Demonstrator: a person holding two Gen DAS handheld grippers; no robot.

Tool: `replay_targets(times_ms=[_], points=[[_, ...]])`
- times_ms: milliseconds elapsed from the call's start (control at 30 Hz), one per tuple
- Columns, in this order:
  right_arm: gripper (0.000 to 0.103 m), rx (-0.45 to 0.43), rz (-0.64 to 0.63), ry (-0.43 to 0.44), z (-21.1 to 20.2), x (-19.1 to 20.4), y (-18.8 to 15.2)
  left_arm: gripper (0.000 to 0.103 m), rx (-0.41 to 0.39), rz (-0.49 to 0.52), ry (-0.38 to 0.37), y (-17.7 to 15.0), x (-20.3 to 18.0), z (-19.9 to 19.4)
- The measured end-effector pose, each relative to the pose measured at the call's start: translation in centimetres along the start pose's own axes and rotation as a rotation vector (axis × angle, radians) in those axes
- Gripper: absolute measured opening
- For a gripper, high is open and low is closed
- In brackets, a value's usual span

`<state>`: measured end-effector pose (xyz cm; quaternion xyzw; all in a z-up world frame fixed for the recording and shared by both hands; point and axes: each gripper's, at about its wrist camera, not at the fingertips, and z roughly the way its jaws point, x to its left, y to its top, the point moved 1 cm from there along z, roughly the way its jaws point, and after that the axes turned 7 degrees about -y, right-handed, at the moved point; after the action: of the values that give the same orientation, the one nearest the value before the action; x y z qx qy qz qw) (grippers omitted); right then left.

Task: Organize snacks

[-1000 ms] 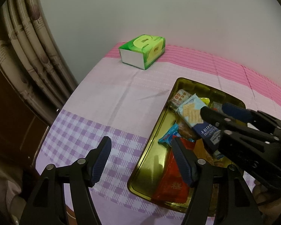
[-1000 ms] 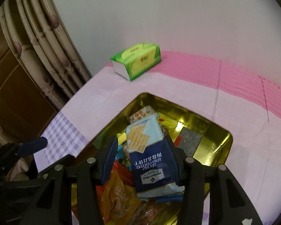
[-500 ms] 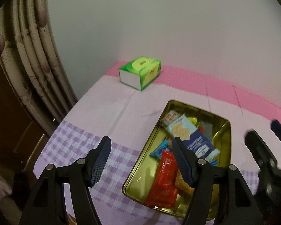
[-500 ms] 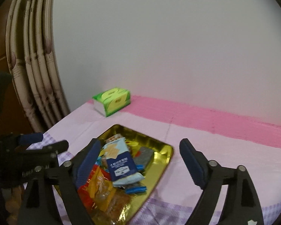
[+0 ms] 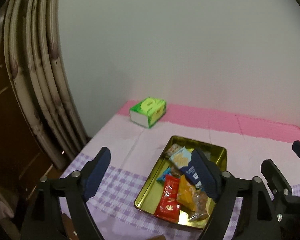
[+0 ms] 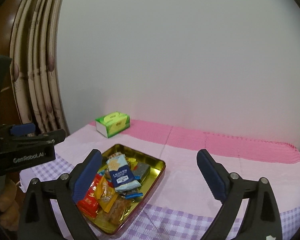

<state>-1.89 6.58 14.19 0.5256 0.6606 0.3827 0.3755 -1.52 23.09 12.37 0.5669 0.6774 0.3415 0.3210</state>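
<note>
Covering table, pink-lilac cloth (image 6: 200, 160); curtain (image 6: 40, 92) left, white wall (image 6: 170, 50) behind; both jaws released, just widened, empty.

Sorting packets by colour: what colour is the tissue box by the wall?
Green, with a white end; the tissue box shows clearest in the right wrist view.

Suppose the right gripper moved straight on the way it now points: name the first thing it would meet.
Probably the pink tablecloth, on the bare stretch just right of the gold tray. The right gripper is open and empty, and nothing stands in that line; depth is hard to judge through the fisheye.
</note>
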Motion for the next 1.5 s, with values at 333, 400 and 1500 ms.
replay_targets(times_ms=[333,400,1500], points=[[0.099,-0.028,-0.022,-0.013,-2.5,0.7,0.1,0.086,-0.011,0.014,-0.017,-0.9,0.3,-2.4],[0.099,-0.035,-0.026,-0.019,-2.9,0.9,0.1,0.086,-0.021,0.006,-0.018,-1.0,0.5,-2.6],[0.102,-0.046,-0.028,-0.055,-3.6,0.9,0.1,0.092,-0.061,-0.006,-0.018,-1.1,1.0,-3.3]])
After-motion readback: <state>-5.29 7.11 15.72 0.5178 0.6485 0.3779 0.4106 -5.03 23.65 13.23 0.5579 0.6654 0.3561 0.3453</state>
